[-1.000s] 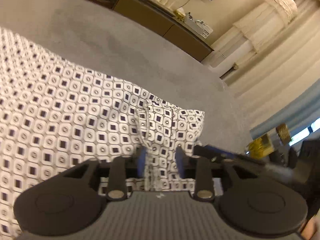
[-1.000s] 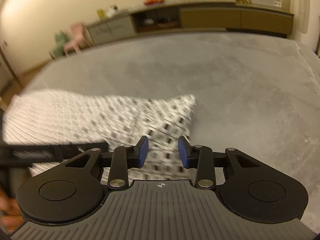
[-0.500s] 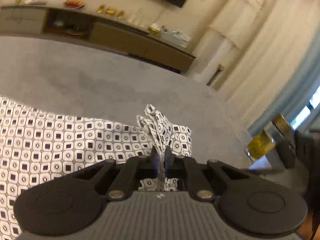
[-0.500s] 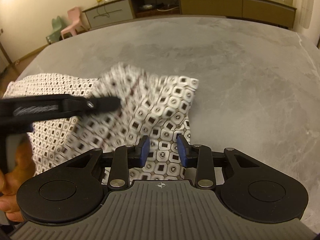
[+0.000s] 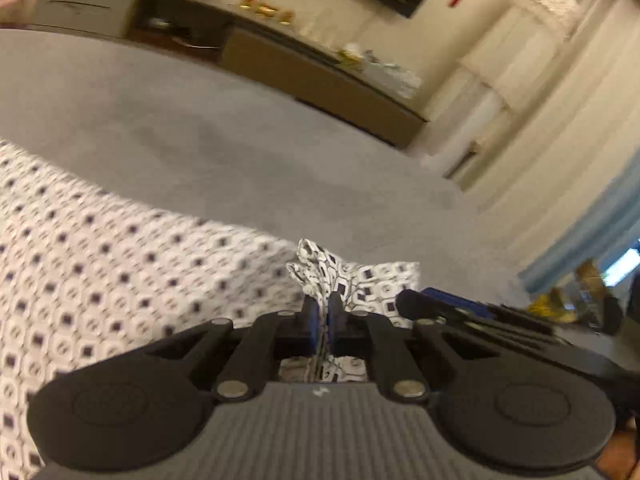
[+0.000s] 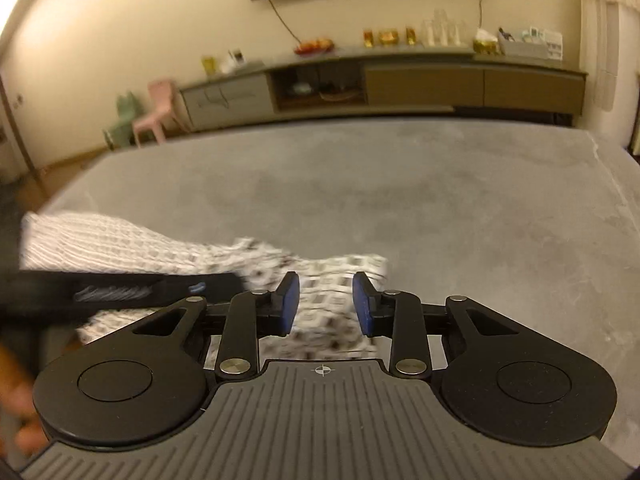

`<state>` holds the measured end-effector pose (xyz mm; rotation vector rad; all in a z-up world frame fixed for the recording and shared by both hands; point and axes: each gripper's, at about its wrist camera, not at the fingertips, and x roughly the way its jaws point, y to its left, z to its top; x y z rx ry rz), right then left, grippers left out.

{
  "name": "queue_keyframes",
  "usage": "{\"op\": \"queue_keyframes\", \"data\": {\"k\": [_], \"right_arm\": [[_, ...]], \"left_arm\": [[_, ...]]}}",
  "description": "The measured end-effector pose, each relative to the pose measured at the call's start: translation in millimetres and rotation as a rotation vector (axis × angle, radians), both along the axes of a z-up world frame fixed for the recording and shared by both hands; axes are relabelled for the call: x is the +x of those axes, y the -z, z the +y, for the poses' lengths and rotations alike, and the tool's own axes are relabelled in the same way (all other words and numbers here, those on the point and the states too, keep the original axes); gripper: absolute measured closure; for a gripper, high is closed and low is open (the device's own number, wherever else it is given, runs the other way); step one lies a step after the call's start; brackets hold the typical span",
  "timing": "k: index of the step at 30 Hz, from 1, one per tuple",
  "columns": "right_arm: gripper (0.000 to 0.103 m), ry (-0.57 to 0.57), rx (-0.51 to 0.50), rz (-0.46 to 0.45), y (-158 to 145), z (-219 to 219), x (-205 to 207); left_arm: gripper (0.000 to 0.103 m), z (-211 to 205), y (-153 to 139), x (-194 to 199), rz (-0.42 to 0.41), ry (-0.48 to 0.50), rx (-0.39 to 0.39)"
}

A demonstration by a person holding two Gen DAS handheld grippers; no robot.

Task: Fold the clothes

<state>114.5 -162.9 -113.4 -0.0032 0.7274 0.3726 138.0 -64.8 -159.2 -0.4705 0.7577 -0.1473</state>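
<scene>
While right gripper (image 6: pixel 326 304) jaws narrow, left gripper (image 5: pixel 323 316) now pinches garment (image 5: pixel 120 280).

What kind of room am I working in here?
Most likely a home living room: a long low sideboard along the wall, a small pink chair beside it, and tall curtains at the side. The patterned cloth lies on a grey surface.

Cream walls (image 6: pixel 120 40), a long low sideboard (image 6: pixel 400 84), pale curtains (image 5: pixel 560 120), warm light.
</scene>
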Motion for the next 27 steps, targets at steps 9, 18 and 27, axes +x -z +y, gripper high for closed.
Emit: {"op": "queue_keyframes", "data": {"k": [9,18,27], "right_arm": [[0.085,0.031,-0.045,0.044,7.2,-0.8,23.4],[0.095,0.017,-0.041,0.052,26.4,4.5,44.7],[0.054,0.066,0.219,0.124,-15.2,-58.0,-9.4]], "left_arm": [[0.097,6.6,-0.1,-1.1,0.036,-0.031,0.040],[0.094,-10.8,-5.7,-23.9,0.007,-0.065,0.193],[0.064,7.0,-49.4,-38.6,0.020,0.002,0.190]]}}
